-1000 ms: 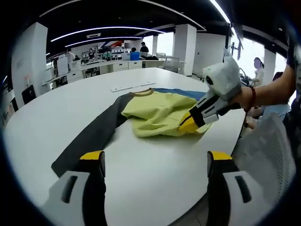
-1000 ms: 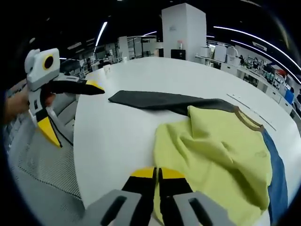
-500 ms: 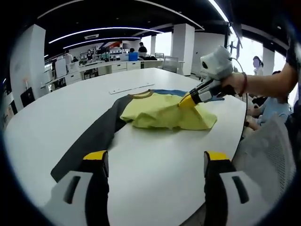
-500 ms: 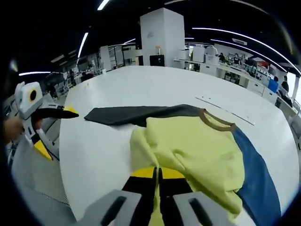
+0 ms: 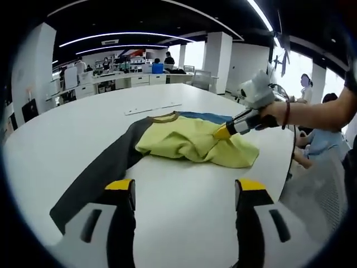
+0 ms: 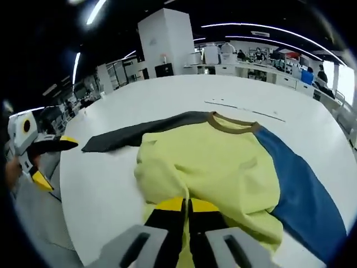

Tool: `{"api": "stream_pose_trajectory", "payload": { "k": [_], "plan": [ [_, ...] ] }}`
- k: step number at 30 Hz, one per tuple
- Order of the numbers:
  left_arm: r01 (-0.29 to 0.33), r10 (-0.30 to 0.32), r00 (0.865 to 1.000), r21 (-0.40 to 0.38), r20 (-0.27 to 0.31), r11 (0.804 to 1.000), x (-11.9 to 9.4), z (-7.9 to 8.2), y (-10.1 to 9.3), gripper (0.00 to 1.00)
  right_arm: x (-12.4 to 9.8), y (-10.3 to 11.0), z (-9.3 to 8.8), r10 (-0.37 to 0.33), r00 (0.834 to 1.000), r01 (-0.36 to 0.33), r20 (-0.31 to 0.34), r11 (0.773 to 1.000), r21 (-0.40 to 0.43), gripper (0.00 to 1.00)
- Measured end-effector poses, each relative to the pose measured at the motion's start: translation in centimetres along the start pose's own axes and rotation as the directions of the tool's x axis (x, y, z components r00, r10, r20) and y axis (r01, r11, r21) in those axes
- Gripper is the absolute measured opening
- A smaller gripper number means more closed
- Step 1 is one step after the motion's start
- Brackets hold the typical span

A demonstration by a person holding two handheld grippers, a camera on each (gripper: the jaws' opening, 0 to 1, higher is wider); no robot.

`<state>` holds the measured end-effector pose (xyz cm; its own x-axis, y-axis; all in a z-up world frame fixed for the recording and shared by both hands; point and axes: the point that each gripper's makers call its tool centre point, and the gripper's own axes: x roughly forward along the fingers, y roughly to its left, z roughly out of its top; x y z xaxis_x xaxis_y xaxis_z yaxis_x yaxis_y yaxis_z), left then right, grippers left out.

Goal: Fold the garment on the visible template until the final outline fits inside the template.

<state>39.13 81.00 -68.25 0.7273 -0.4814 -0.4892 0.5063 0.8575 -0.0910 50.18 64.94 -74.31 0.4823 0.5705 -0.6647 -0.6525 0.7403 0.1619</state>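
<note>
Right gripper [image 6: 186,209], jaws pressed together pinching the yellow hem of the long-sleeve shirt [image 6: 217,162] lying on the white table [image 6: 167,95], lifts it to fold; left gripper [image 5: 184,192] spread wide, free to take the dark sleeve [image 5: 92,178].

light: bright, even, from my ceiling strip lights [image 5: 139,37] and windows [image 5: 298,67] | glare: soft sheen on white bench [image 5: 184,190] | shadows: faint | focus: centre sharp, far office soft | distortion: strong fisheye bend at edges
</note>
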Motion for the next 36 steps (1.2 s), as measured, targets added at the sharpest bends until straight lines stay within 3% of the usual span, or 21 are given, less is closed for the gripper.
{"api": "stream_pose_trajectory", "payload": {
  "k": [7, 11, 13, 18, 21, 30, 36],
  "plan": [
    [0.014, -0.014, 1.000, -0.014, 0.001, 1.000, 1.5, 0.2, -0.7, 0.66, 0.6, -0.9, -1.5, -0.011, 1.000, 0.012, -0.028, 0.999, 0.032, 0.00],
    [0.036, -0.035, 0.998, 0.011, -0.047, 0.999, 2.2, -0.6, -1.3, 0.64, 0.7, -1.1, -2.4, -0.011, 0.999, 0.014, -0.048, 0.999, 0.045, 0.00],
    [0.046, -0.045, 0.998, 0.013, -0.047, 0.999, 2.6, -0.5, -1.6, 0.63, 0.5, -1.4, -2.6, -0.027, 0.998, 0.030, -0.057, 0.998, 0.048, 0.06],
    [0.066, -0.065, 0.997, 0.022, -0.030, 0.998, 3.4, 0.3, -2.3, 0.59, -1.6, -2.3, -1.7, -0.050, 0.999, 0.050, -0.002, 0.993, 0.103, 0.25],
    [0.084, -0.084, 0.996, 0.021, 0.006, 0.996, 4.0, 1.3, -2.8, 0.56, -3.4, -3.4, -2.1, -0.085, 0.996, 0.083, 0.009, 0.988, 0.128, 0.32],
    [0.094, -0.095, 0.995, 0.019, 0.022, 0.995, 6.1, 2.6, -3.3, 0.47, -7.7, -5.9, -4.9, -0.158, 0.987, 0.158, -0.016, 0.971, 0.178, 0.36],
    [0.084, -0.084, 0.996, -0.010, 0.026, 0.996, 8.0, 2.8, -3.4, 0.38, -8.8, -6.4, -7.3, -0.180, 0.983, 0.186, -0.049, 0.953, 0.238, 0.34]
  ]
}}
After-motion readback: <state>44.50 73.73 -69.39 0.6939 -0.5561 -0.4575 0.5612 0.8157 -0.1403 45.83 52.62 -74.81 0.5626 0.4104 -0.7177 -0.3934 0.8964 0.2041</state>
